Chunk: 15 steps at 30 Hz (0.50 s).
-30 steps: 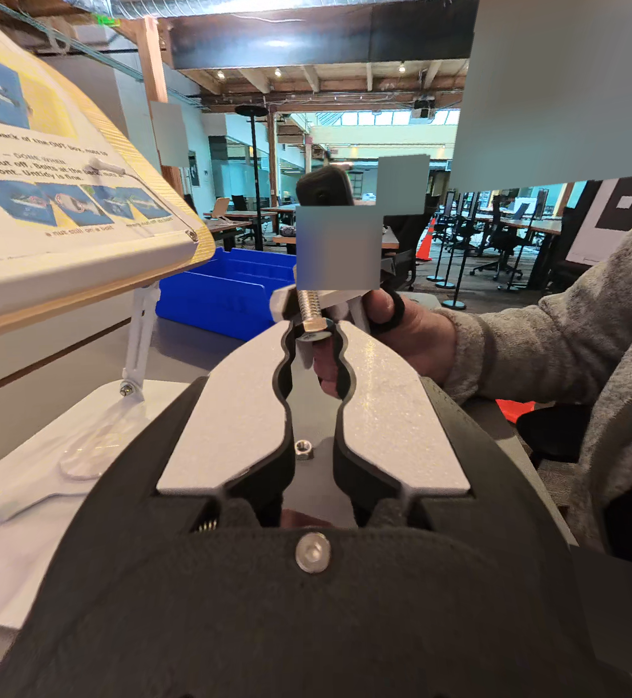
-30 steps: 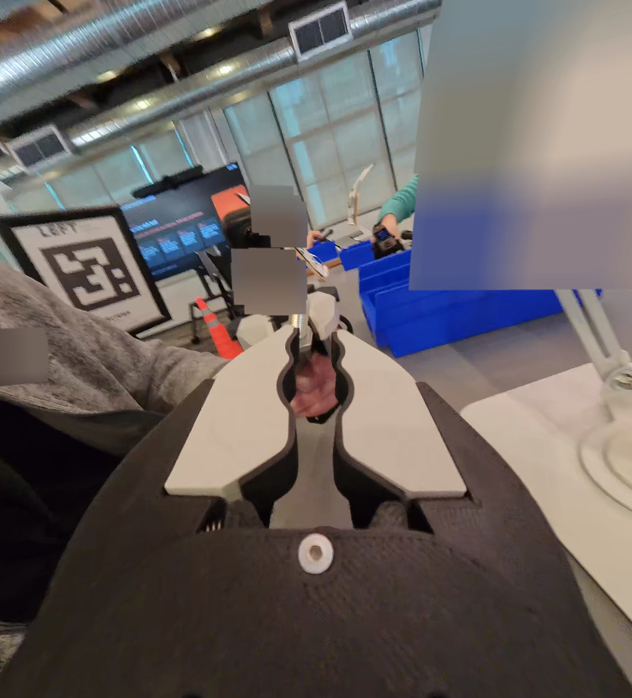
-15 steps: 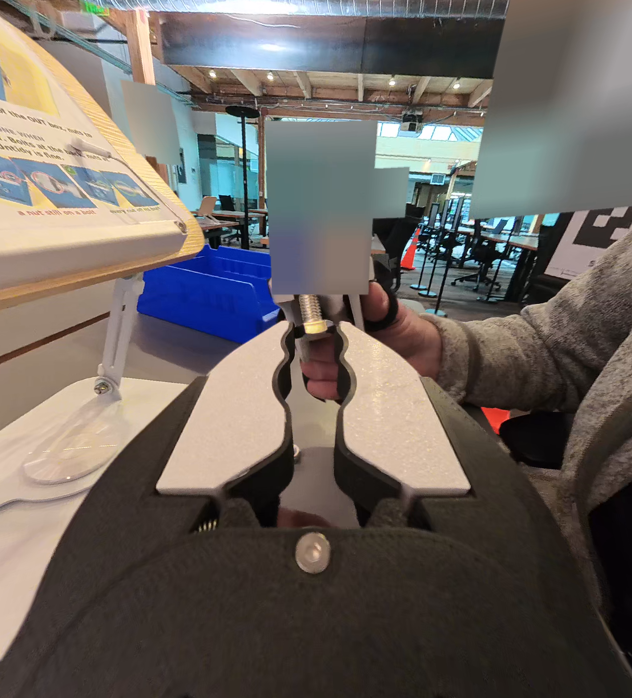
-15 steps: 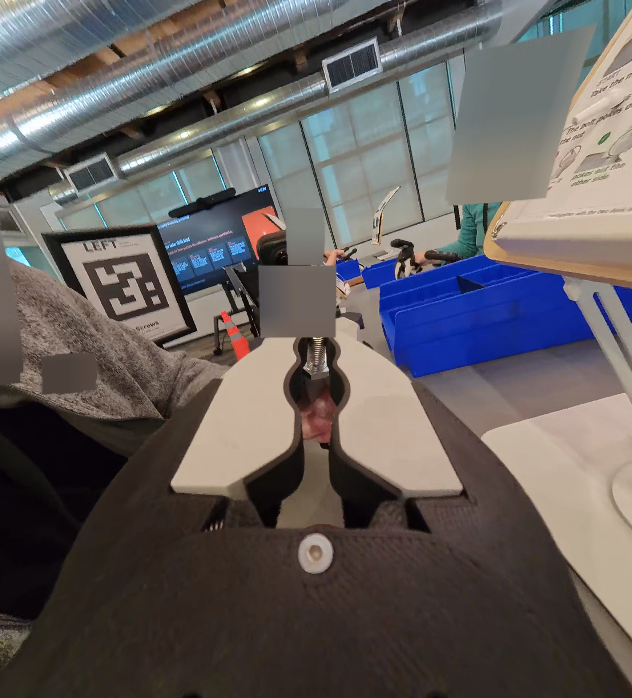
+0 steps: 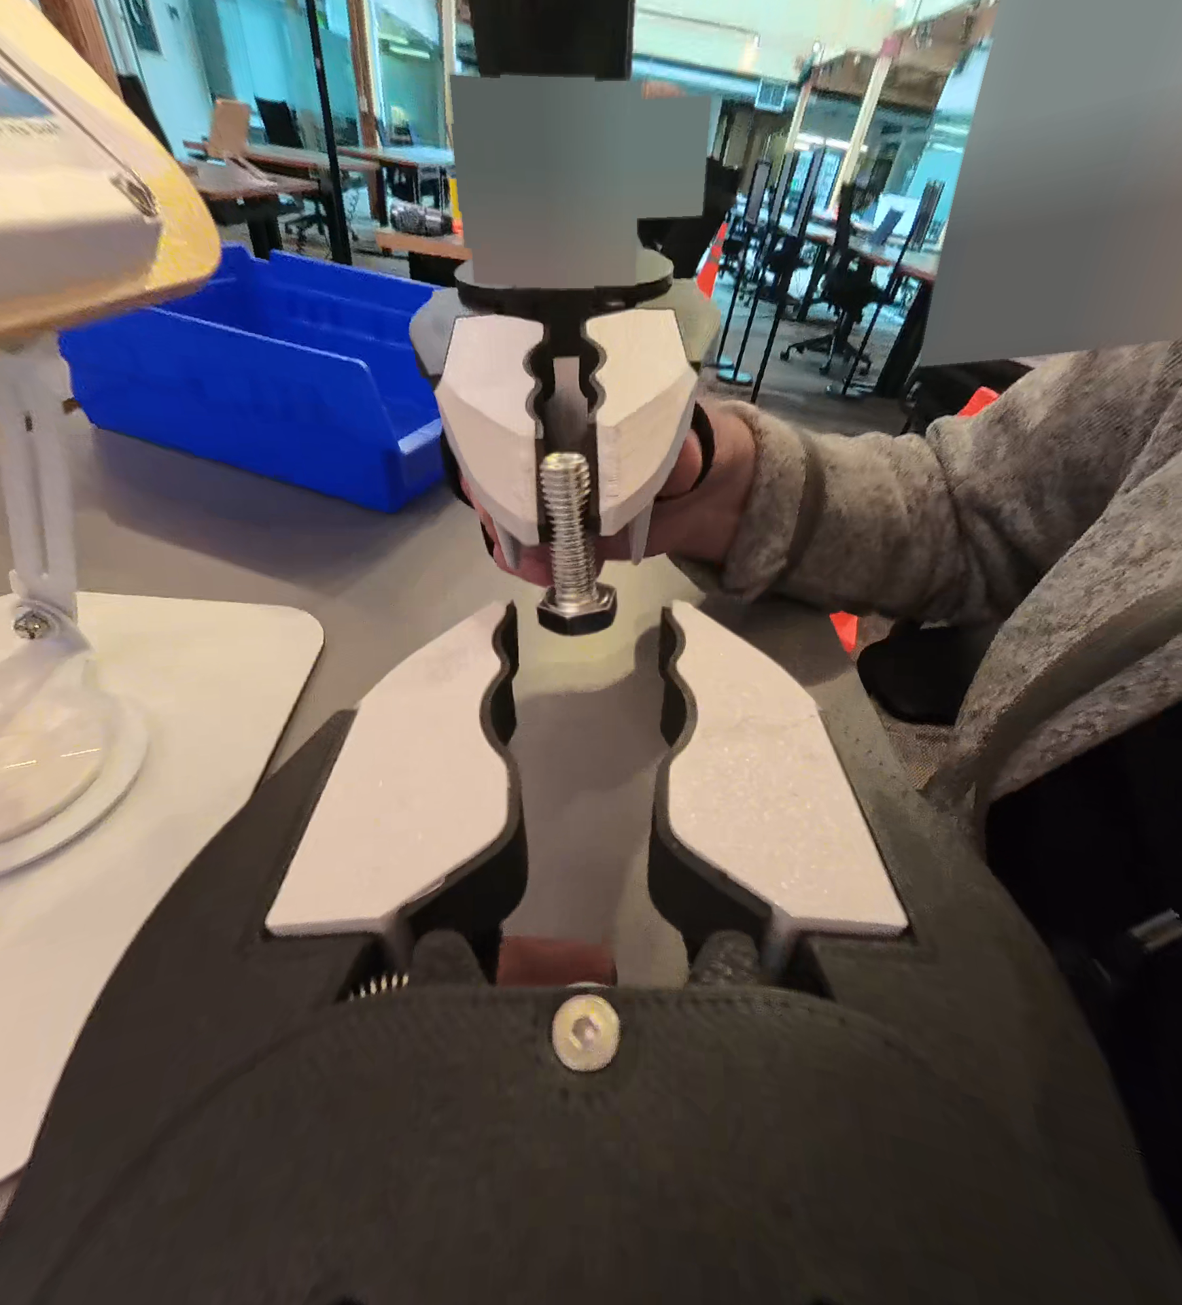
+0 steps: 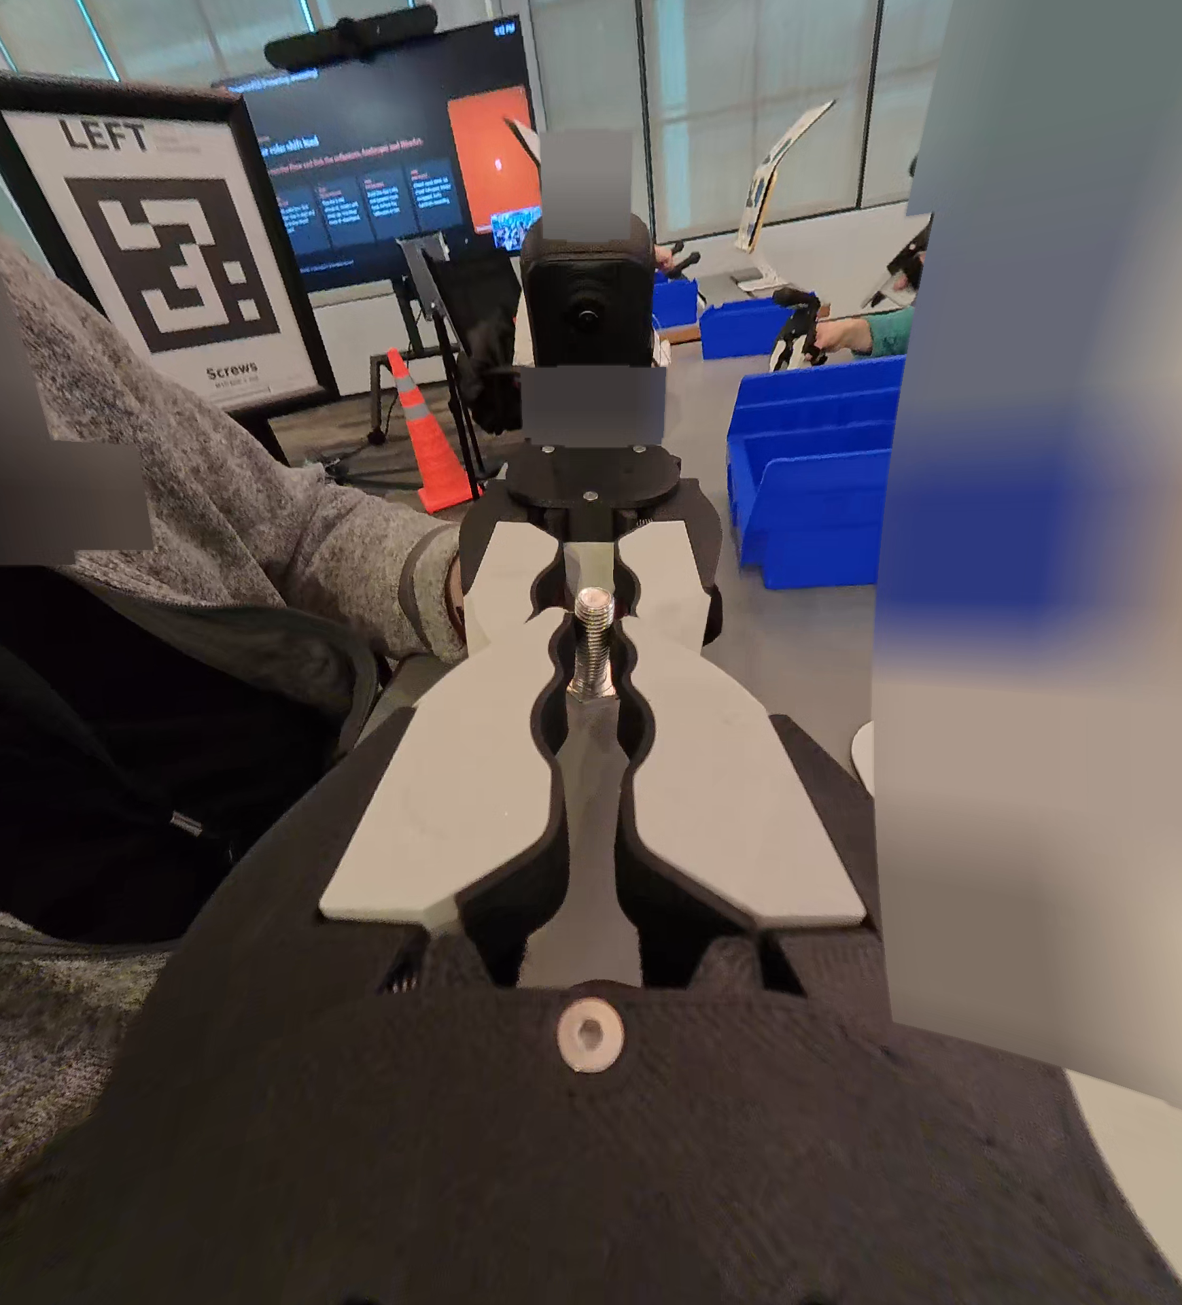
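Your left gripper [image 5: 586,621] has spread open and backed off; your right gripper [image 6: 593,639] clamps the threaded steel bolt [image 6: 593,653], hex head near, shank pointing far.

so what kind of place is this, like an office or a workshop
Probably an open-plan office used as a workbench area: rows of desks and office chairs behind, blue parts bins on the grey table, and a large wall screen.

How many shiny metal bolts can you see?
1. The bolt is clamped by its threads in the right tool, its hex head hanging just ahead of the open left tool. More could be hidden inside the blue bin.
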Motion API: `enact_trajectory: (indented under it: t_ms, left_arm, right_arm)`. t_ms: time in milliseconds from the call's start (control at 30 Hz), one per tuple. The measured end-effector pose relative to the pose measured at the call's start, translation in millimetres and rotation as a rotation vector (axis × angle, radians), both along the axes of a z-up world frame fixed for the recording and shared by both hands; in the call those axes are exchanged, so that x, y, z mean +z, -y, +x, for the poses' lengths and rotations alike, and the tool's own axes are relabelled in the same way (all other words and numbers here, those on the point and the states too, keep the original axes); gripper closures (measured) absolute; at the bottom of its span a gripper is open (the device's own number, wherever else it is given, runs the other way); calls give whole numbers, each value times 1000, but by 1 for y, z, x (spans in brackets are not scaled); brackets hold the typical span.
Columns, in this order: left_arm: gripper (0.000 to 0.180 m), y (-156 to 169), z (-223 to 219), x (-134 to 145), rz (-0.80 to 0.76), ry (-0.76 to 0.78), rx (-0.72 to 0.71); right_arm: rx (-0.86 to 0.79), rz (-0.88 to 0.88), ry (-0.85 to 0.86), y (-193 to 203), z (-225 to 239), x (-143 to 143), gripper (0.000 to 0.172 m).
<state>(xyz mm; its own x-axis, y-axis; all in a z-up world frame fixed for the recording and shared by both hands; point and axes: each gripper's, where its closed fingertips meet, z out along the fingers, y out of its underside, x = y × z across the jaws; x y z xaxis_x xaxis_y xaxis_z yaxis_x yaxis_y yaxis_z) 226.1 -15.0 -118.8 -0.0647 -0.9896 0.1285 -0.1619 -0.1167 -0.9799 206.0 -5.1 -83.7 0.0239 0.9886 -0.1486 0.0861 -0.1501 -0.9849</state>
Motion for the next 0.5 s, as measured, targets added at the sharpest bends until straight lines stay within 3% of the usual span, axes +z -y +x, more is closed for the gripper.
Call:
enact_trajectory:
  t_ms: [133,500]
  left_arm:
    - [161,0,-1,-1,-18,11,-8]
    - [162,5,-1,-1,-33,19,-43]
  right_arm:
    - [12,8,21,2,-3,-4,163]
    - [34,7,18,6,-4,-6,163]
